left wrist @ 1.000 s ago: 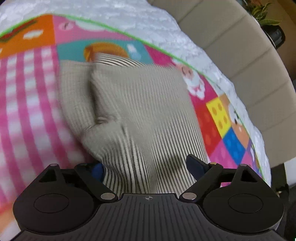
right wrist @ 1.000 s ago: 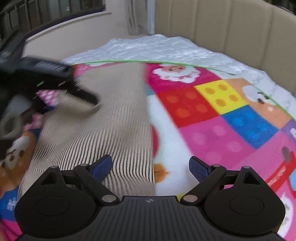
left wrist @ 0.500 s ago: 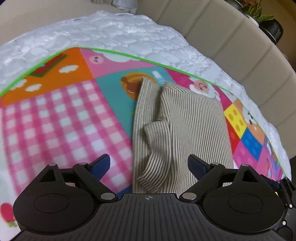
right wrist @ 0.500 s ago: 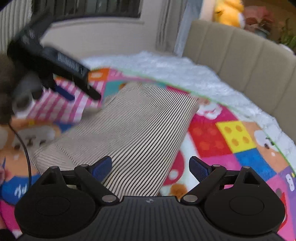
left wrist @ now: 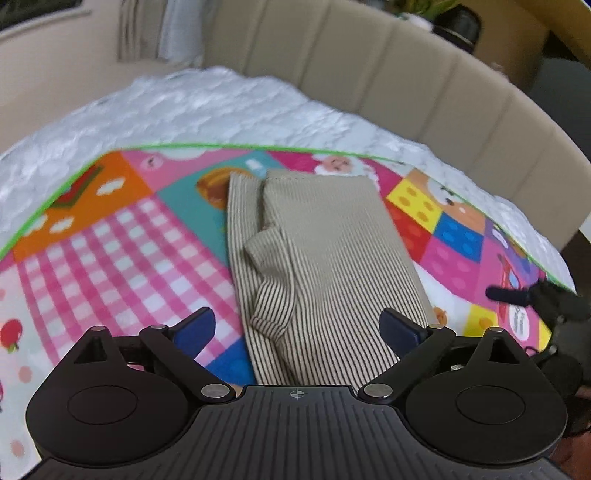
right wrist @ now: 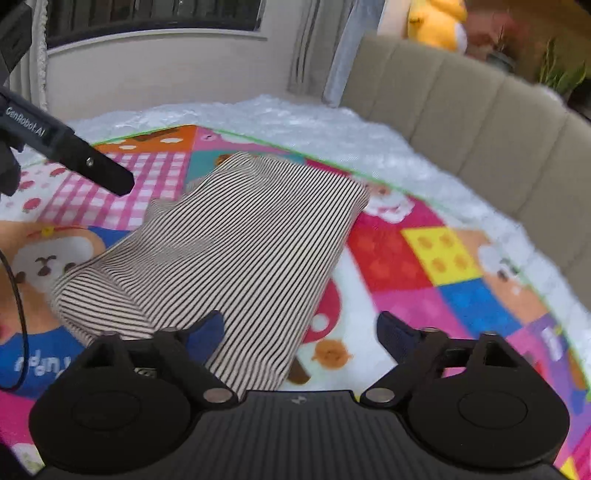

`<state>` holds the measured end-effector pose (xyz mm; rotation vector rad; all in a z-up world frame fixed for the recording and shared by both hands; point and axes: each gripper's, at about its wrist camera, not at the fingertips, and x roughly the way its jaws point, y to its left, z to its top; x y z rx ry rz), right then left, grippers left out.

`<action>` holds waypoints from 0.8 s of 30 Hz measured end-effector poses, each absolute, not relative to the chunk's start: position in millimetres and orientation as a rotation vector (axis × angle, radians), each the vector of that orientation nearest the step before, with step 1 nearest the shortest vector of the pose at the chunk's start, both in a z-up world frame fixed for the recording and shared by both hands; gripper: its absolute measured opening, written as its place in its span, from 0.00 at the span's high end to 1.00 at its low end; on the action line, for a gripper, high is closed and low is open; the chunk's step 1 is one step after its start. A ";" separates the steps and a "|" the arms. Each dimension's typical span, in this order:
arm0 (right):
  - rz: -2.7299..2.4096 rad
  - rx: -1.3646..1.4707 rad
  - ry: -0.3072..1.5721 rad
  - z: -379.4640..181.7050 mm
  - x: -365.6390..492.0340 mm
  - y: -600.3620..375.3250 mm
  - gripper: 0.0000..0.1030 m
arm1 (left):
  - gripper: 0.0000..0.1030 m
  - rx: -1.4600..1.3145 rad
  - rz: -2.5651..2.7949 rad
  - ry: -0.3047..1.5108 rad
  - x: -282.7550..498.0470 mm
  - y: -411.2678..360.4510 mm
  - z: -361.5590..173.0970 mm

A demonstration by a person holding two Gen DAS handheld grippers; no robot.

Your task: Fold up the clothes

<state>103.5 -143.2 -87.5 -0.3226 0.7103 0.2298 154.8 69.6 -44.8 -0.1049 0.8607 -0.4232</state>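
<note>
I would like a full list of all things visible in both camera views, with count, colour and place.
striped garment: one, beige with dark stripes, folded, lying on the mat
play mat: one, multicolour cartoon patches, green edge, over the quilt
quilt: one, white, under the mat
headboard: one, beige, padded, behind the bed
plush toy: one, yellow, behind the headboard
left gripper: one, black, blue pads, open above the garment
right gripper: one, black, blue pads, open

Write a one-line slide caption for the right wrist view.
Open right hand-held gripper above a folded striped garment on a colourful play mat, left hand-held gripper at upper left.
</note>
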 end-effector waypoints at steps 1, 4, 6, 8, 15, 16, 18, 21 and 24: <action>0.220 -0.348 0.726 -91.0 106.0 -141.7 0.26 | 0.04 -0.108 -0.430 0.856 154.1 69.1 -46.7; 0.208 -0.447 0.821 -114.3 113.3 -140.1 0.26 | 0.04 -0.125 -0.440 0.877 155.7 69.8 -53.3; 0.201 -0.443 0.821 -120.1 113.1 -145.7 0.23 | 0.03 -0.133 -0.428 0.883 156.4 73.6 -55.4; 0.190 -0.388 0.841 -115.4 116.3 -152.3 0.23 | 0.03 -0.158 -0.409 0.885 158.6 81.5 -55.9; 0.167 -0.365 0.816 -96.9 117.6 -152.8 0.22 | 0.01 -0.254 -0.356 0.911 164.3 100.7 -58.7; 0.161 -0.340 0.801 -90.6 117.9 -153.4 0.21 | 0.01 -0.260 -0.355 0.911 163.8 101.5 -58.4; 0.155 -0.291 0.766 -77.6 118.1 -153.2 0.21 | 0.01 -0.260 -0.360 0.910 163.2 101.0 -58.1; 0.178 -0.269 0.716 -65.1 117.1 -144.2 0.21 | 0.00 -0.250 -0.367 0.908 161.3 98.2 -58.0; 0.221 -0.317 0.740 -74.0 120.8 -133.0 0.21 | 0.00 -0.226 -0.370 0.900 159.2 95.1 -58.1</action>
